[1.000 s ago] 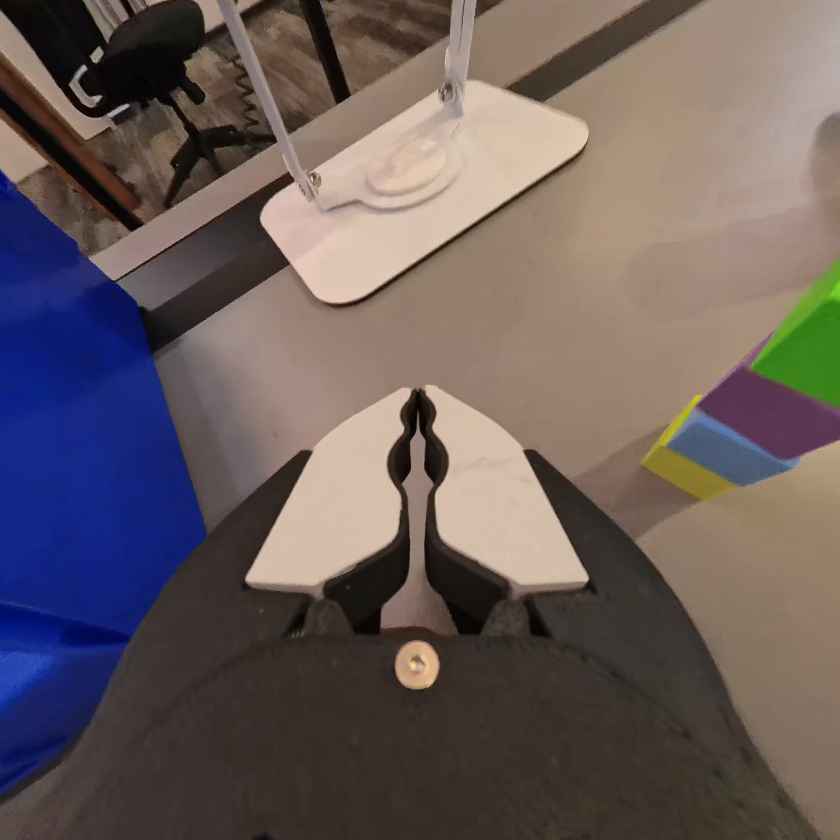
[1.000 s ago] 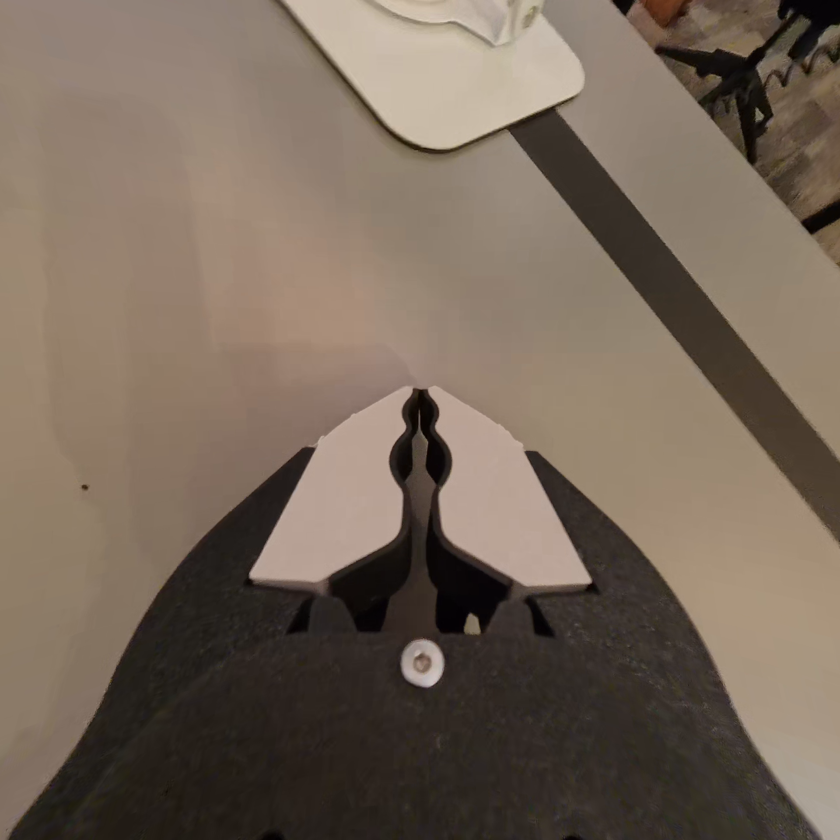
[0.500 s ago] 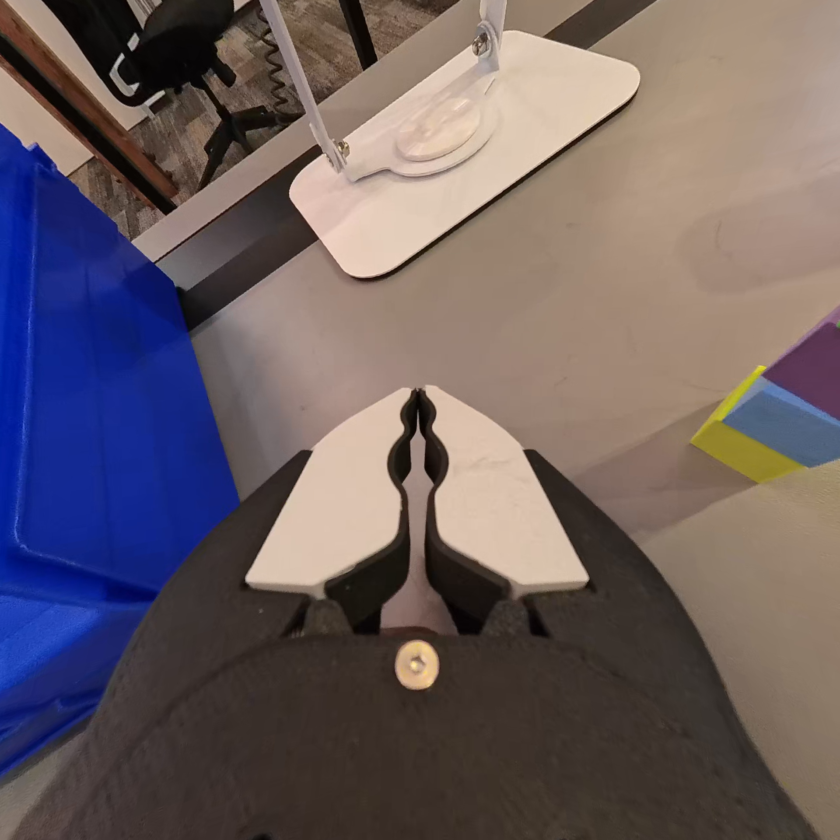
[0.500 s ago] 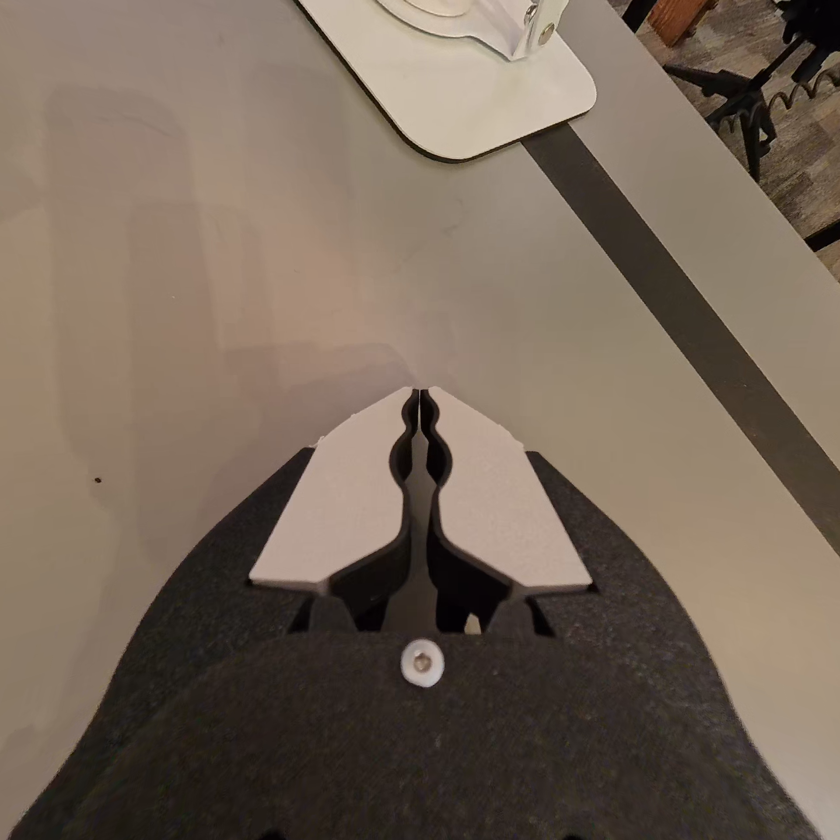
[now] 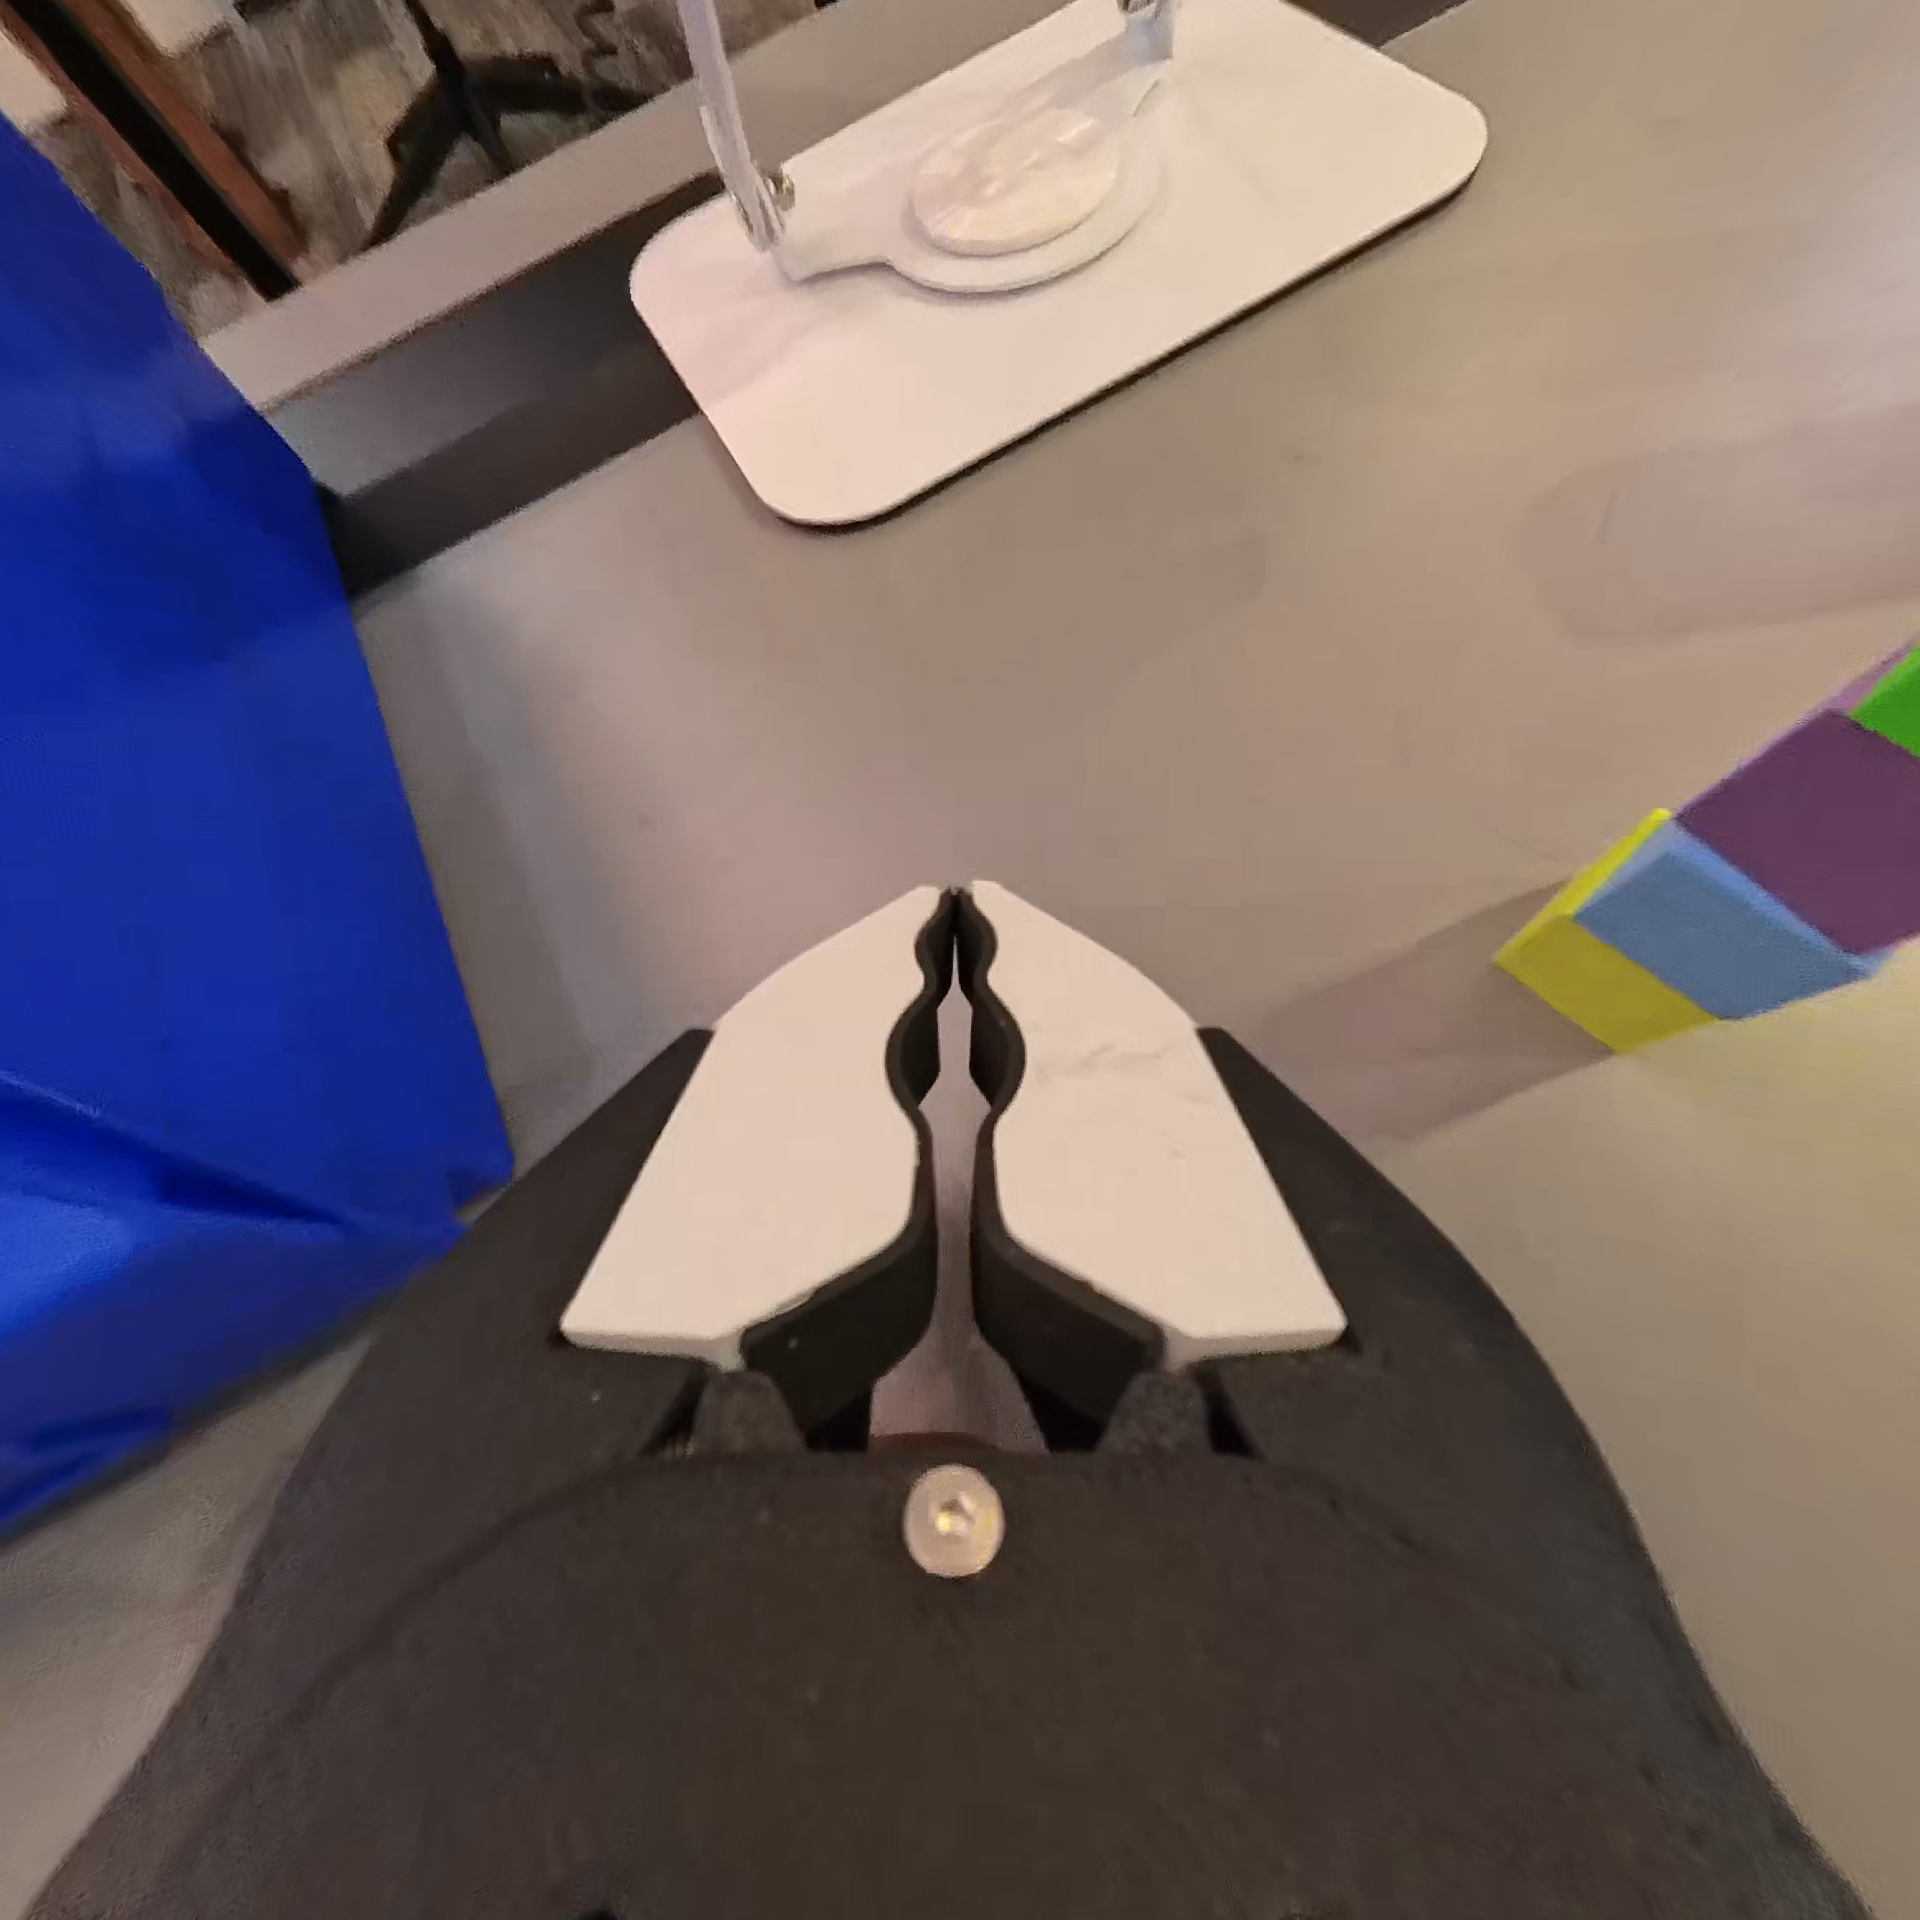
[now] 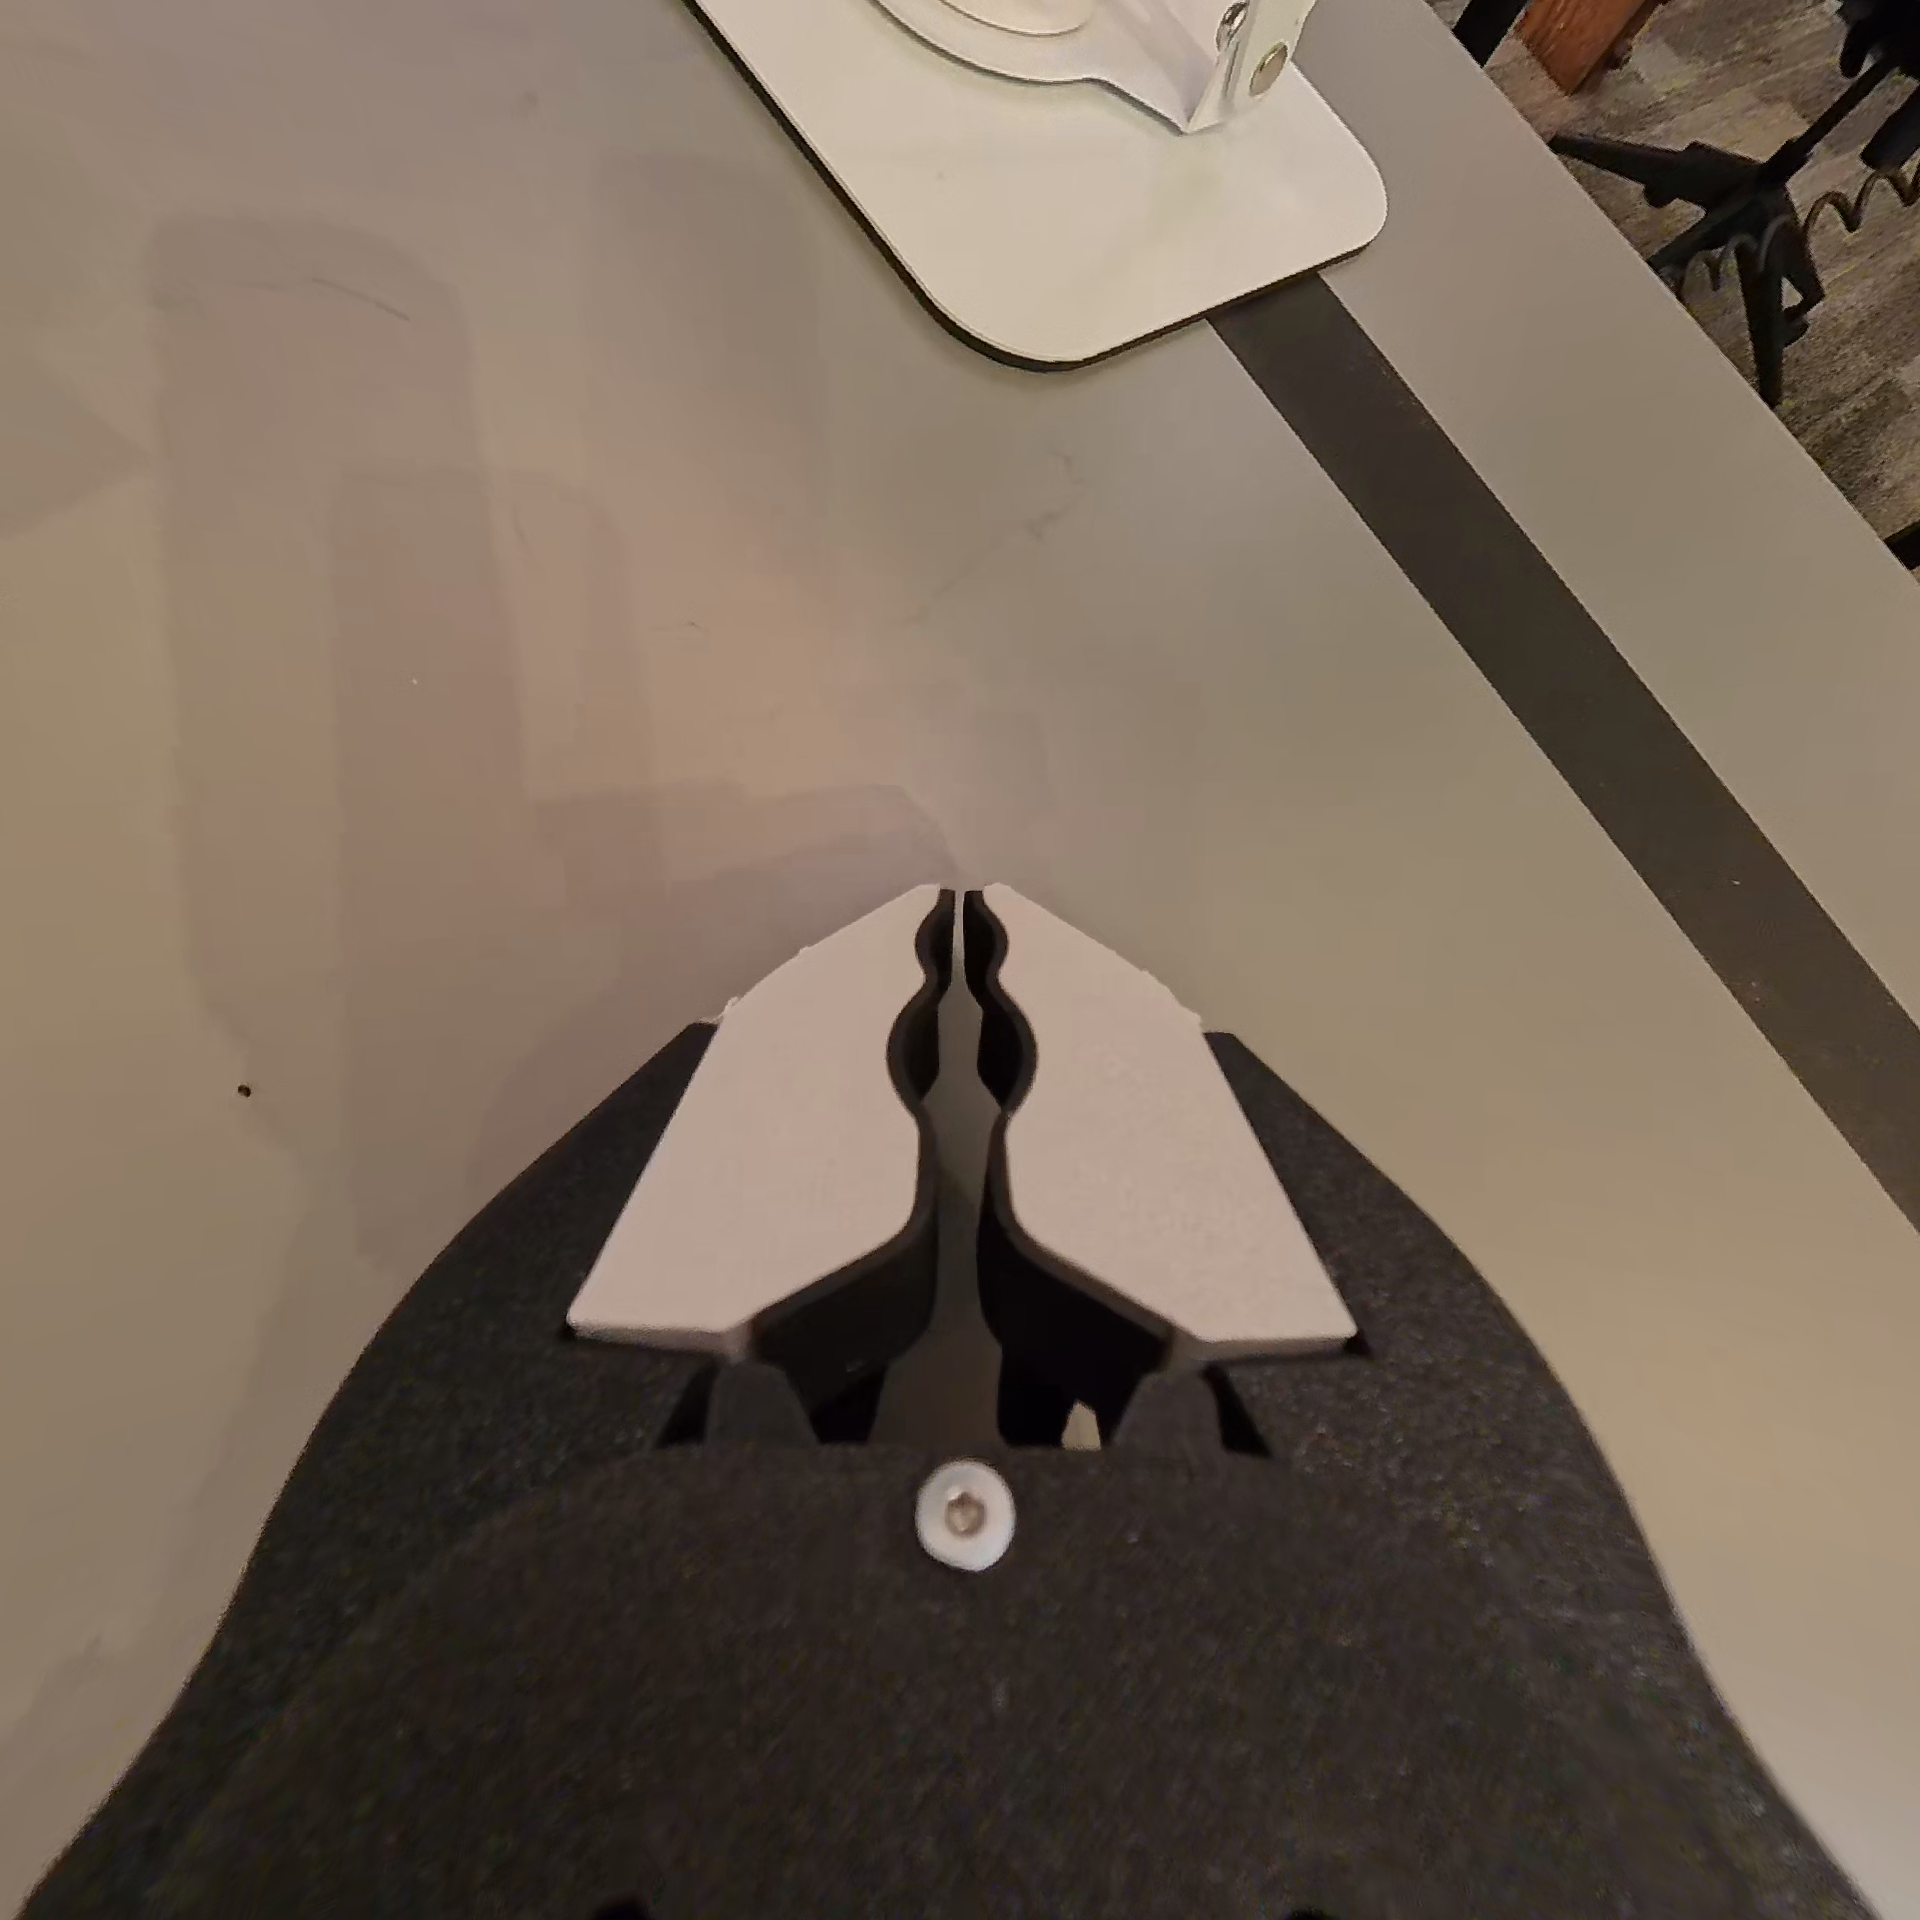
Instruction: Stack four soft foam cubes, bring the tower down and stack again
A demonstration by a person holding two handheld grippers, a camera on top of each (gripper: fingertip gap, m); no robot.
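blue bin (image 5: pixel 156 831) – contents hidden, cube stack (image 5: pixel 1745 914) apart

Yellow cube (image 5: pixel 1590 982), blue cube (image 5: pixel 1714 925), purple cube (image 5: pixel 1818 831), green cube (image 5: pixel 1896 712)

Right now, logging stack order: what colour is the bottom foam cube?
Yellow bottom foam cube, clearest in the left wrist view.

Grey matte desk (image 6: pixel 520 623) with a dark strip (image 6: pixel 1558 623) running across its far part. White flat stand base (image 5: pixel 1039 312) rests on it. Blue bin (image 5: pixel 156 831) at left. Beyond the edge: grey patterned floor (image 6: pixel 1849 395), black chair base (image 6: pixel 1745 208). Warm, soft light.
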